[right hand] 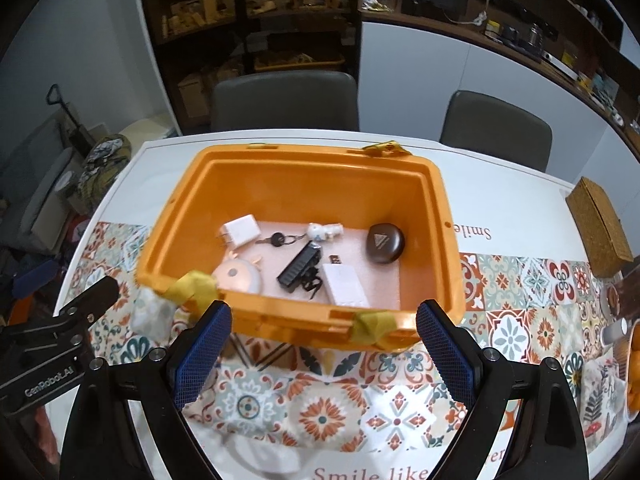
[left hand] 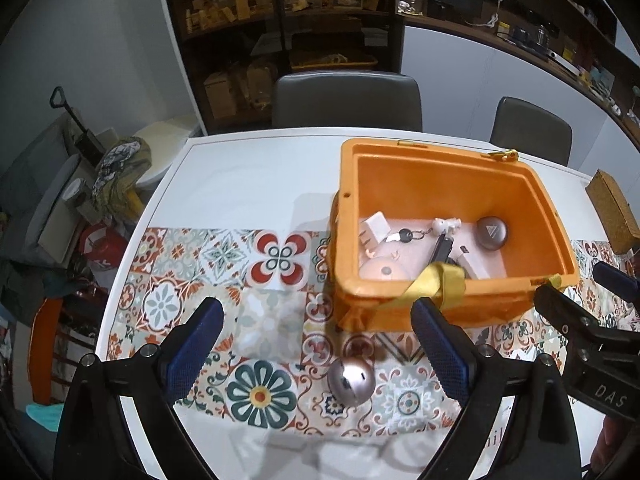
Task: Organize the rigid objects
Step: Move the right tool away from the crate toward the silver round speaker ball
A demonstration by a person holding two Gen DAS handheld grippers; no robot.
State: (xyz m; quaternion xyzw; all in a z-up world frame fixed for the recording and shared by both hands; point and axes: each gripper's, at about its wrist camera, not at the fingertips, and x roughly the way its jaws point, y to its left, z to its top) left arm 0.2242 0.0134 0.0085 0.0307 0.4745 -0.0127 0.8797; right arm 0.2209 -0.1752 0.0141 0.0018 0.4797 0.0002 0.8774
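An orange plastic box (left hand: pixel 436 298) stands open on the patterned tablecloth. Inside it lie a white charger (right hand: pixel 240 230), a key on a ring (right hand: pixel 277 239), a small white figurine (right hand: pixel 324 231), a dark round case (right hand: pixel 385 242), a black bar-shaped item (right hand: pixel 299 268), a white flat box (right hand: pixel 345 285) and a pink round lamp (right hand: pixel 237 275). A silver ball (left hand: pixel 351 380) rests on the cloth in front of the box, between the fingers of my open left gripper (left hand: pixel 318 344) but untouched. My right gripper (right hand: pixel 324 350) is open and empty, just short of the box's near wall.
Yellow tape (right hand: pixel 192 285) hangs from the box rim. A woven box (right hand: pixel 600 226) sits at the table's right edge, with oranges (right hand: pixel 633 364) nearer. Two grey chairs (right hand: pixel 285 100) stand behind the table, in front of dark shelves. The table's left edge (left hand: pixel 132 240) drops to floor clutter.
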